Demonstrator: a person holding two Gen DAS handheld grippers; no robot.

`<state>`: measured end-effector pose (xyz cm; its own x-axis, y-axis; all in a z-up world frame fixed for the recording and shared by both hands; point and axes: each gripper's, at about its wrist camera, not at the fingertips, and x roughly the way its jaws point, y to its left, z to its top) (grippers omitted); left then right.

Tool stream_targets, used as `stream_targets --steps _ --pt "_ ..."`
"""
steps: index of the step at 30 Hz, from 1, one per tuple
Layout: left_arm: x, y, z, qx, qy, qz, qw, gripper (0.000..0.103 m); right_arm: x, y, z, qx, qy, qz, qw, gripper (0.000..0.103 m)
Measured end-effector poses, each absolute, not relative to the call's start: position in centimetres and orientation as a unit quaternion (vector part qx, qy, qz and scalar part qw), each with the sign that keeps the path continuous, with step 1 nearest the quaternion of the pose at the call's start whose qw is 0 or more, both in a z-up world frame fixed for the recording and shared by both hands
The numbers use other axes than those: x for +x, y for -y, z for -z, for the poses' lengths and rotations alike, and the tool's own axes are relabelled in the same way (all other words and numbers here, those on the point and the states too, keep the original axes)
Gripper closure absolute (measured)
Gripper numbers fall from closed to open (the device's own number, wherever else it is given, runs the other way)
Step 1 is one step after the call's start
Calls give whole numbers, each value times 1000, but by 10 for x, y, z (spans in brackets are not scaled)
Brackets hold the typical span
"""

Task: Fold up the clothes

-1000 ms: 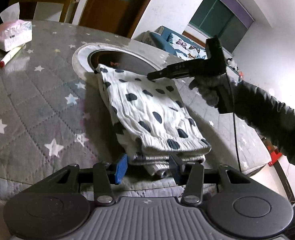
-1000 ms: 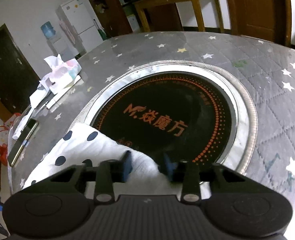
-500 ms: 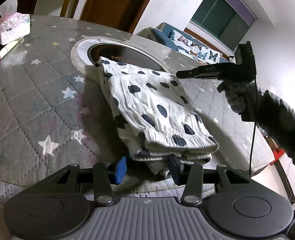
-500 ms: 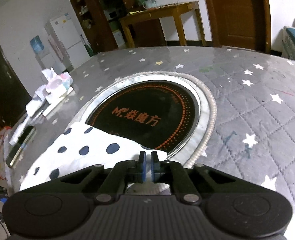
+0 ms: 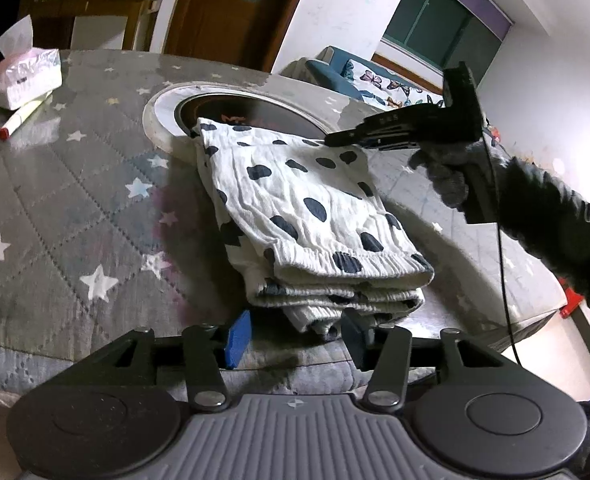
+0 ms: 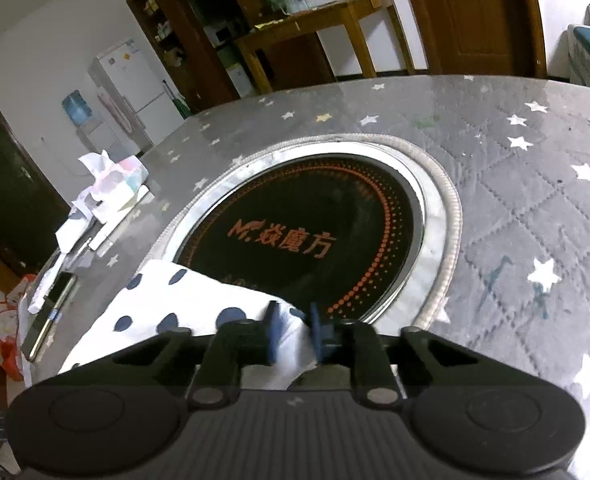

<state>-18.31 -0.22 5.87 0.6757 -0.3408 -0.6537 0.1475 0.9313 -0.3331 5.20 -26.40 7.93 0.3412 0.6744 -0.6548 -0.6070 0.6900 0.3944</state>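
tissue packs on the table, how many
1, as far as both views show: the tissue pack sits at the table's far edge, next to a marker; in the right wrist view it appears at the left.

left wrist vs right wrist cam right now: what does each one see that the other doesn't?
Left wrist only: the stacked folded edges of the polka-dot garment, the left gripper open in front of them, the gloved right hand, a red-capped marker.

Right wrist only: the cooktop's orange lettering, a fridge, a phone, the right gripper partly open over the garment's far corner.

Both: garment, cooktop, star-print table cover, tissue pack.
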Motion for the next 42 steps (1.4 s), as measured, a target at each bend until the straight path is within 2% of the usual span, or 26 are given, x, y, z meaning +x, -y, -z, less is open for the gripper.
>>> stream_targets --steps 8,17,24,29,31,33,37,39,42 --pt "-166 -3 -56 -107 -373 129 913 51 17 302 -96 31 -393 -343 852 99" --pt "-110 -1 -54 -97 -360 134 918 64 -53 387 -101 75 -375 -225 896 99" --pt "-80 -2 -62 -85 -356 152 918 64 -117 432 -94 128 -378 -170 901 98" --pt "-86 -9 -89 -89 -329 147 929 58 -126 431 -110 104 -347 -161 918 95" --pt "-87 -5 -99 -93 -315 153 932 54 -121 418 -117 87 -340 -187 917 92" --pt "-84 8 -105 -91 -308 167 932 53 -114 401 -120 69 -338 -216 913 76" --pt "-72 37 -104 -80 -313 185 928 53 -106 358 -117 18 -334 -272 902 73" --pt "-66 47 -100 -71 -318 186 927 53 -107 339 -113 -7 -327 -296 897 67" --pt "-62 56 -89 -54 -326 178 927 55 -111 322 -107 -32 -321 -316 892 67"
